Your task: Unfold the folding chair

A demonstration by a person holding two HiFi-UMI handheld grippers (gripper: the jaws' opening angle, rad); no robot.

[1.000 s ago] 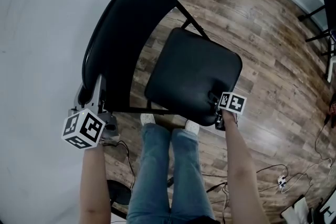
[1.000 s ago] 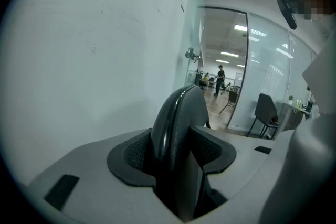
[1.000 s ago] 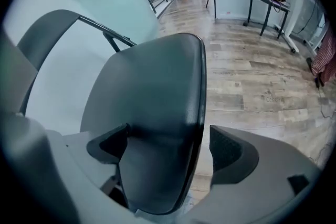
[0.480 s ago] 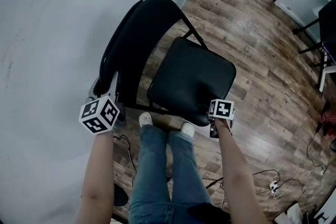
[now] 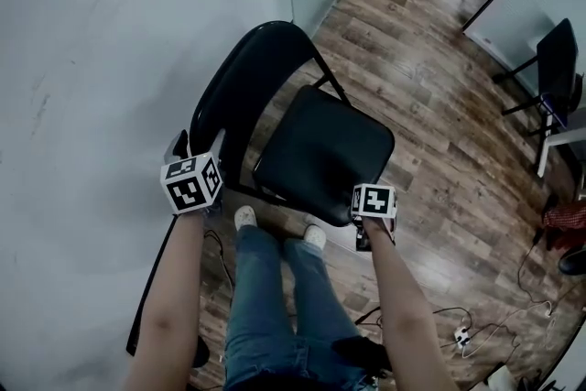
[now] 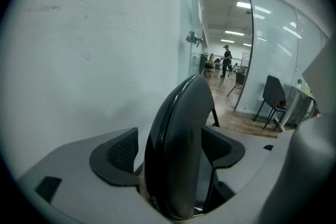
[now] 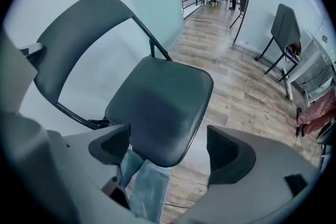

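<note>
Our left tongs just spread, freeing the backrest between them. Our right tongs, spread and empty, lifted off the seat at its five-o'clock corner. We judged the chair unfolded.

Head view: high up, looks steeply down on folding chair, mid range. Gets whole seat, backrest, wearer's legs, wall at left, wood floor at right.

Left gripper view: low, v. close, sights along backrest edge, which fills centre. Wall on left, glass partition + office bg beyond.

Right gripper view: above seat front, tilted down, looks across seat to backrest. Nearer than head view.

Shared: head + right both get seat, legs, floor. All 3 get backrest, wall, spare chair at far right.
</note>
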